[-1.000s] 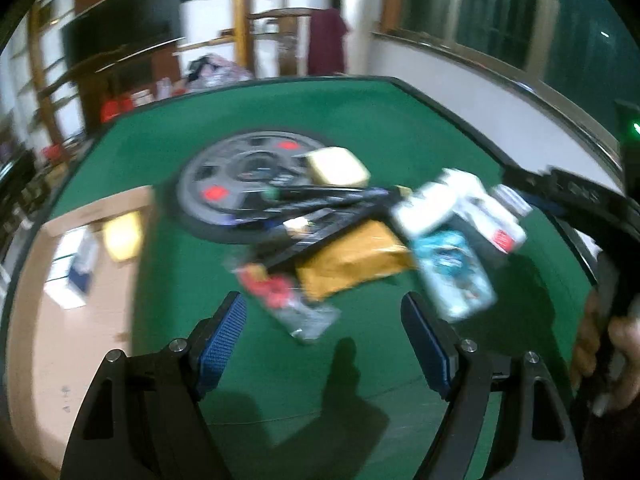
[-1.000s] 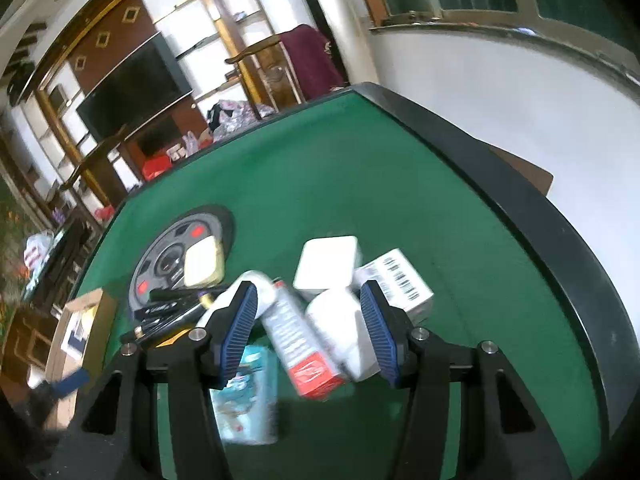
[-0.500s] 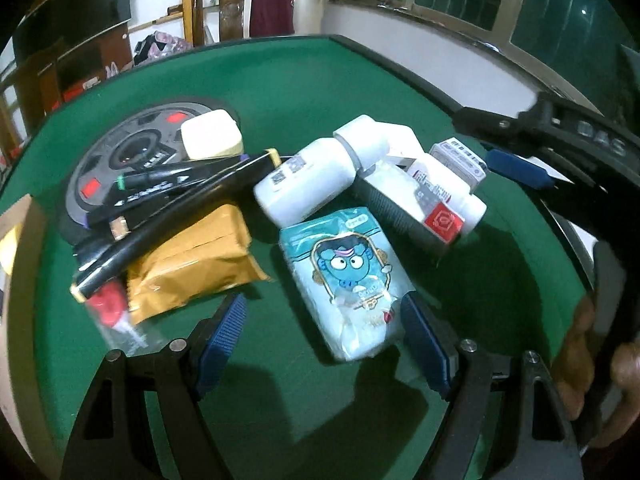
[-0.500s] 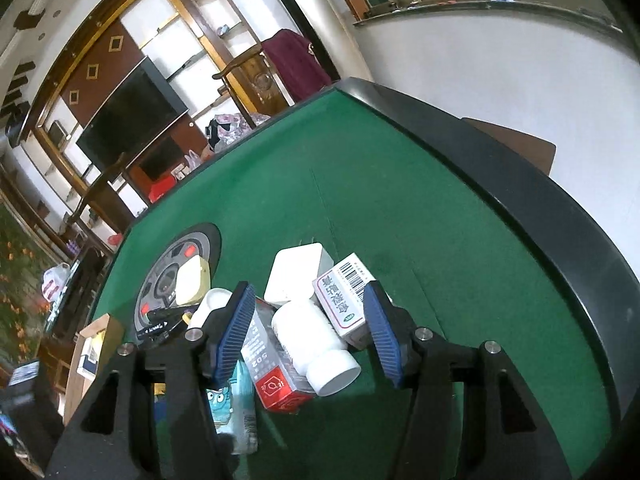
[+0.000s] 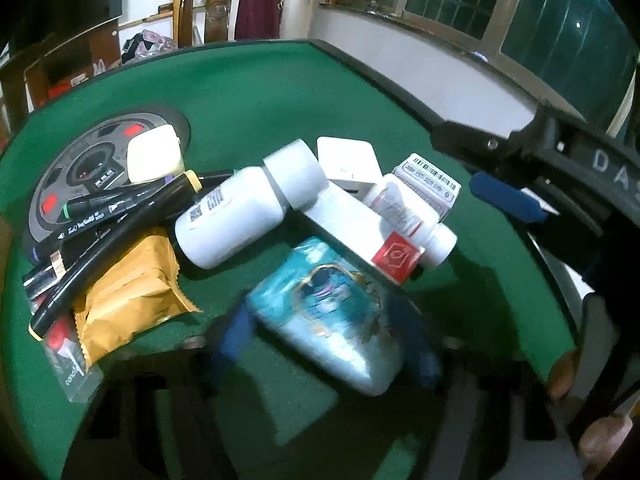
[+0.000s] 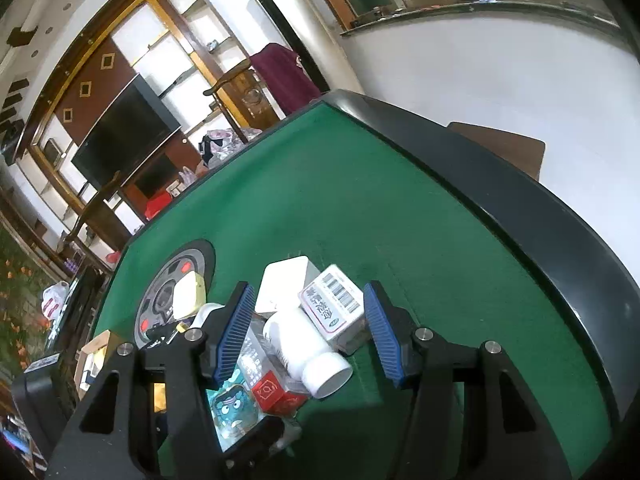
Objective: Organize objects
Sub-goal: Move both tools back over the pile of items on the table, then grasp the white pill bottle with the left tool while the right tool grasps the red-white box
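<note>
On the green felt lies a heap of things. A teal cartoon packet [image 5: 332,312] sits nearest, and my left gripper [image 5: 324,340] is closing on it, its blurred blue pads [image 5: 234,336] against both sides. Behind it lie a big white bottle [image 5: 232,220], a white box with a red end [image 5: 394,256], a small bottle [image 5: 412,216], a barcode box [image 5: 432,184] and a white adapter [image 5: 348,156]. My right gripper [image 6: 307,292] hangs open over the small bottle [image 6: 300,344] and barcode box [image 6: 332,304], with gaps on both sides.
Black markers [image 5: 120,208], a tan foil packet [image 5: 128,292] and a clear sachet [image 5: 64,352] lie left. A cream case [image 5: 154,154] rests on a grey round disc [image 5: 80,168]. A cardboard box [image 6: 96,352] stands far left. The black table rim [image 6: 520,208] curves right.
The left gripper came forward to the teal packet and its jaws narrowed around it; the packet has turned and blurred. The right gripper rolled a little over the bottle and barcode box.
</note>
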Motion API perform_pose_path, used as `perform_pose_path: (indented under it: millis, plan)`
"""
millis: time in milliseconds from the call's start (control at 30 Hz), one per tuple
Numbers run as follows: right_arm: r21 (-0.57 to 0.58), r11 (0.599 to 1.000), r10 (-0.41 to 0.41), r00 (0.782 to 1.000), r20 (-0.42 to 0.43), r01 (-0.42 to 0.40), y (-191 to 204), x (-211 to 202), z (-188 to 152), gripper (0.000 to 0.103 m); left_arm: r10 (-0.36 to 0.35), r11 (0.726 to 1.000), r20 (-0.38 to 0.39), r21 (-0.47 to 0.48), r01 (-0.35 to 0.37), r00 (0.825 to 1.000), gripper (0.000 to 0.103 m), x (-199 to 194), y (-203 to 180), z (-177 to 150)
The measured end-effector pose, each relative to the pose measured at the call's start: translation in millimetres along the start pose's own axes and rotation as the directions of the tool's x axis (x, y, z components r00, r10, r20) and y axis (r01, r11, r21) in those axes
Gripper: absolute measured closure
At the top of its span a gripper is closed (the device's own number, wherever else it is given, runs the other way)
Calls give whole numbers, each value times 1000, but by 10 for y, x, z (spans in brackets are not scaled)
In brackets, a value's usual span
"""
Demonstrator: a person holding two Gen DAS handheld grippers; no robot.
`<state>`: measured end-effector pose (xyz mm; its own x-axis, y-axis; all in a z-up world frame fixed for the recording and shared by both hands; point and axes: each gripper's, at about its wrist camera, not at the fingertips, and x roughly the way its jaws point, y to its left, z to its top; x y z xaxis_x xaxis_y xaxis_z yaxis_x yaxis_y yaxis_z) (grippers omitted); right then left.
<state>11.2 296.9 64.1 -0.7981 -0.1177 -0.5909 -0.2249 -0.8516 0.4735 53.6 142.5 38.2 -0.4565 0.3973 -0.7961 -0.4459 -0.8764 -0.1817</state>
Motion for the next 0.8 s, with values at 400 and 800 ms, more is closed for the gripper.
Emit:
perform_pose_path:
  millis: [400, 800]
  plan:
    - [33, 999, -17, 1000, -4, 17, -66, 32, 18, 47, -116, 993, 9, -25, 116, 993, 87, -355, 242, -110]
    - [-26, 991, 126, 980, -156, -132, 3, 4, -148, 47, -147, 988, 0, 53, 147, 989, 60, -620, 375, -200]
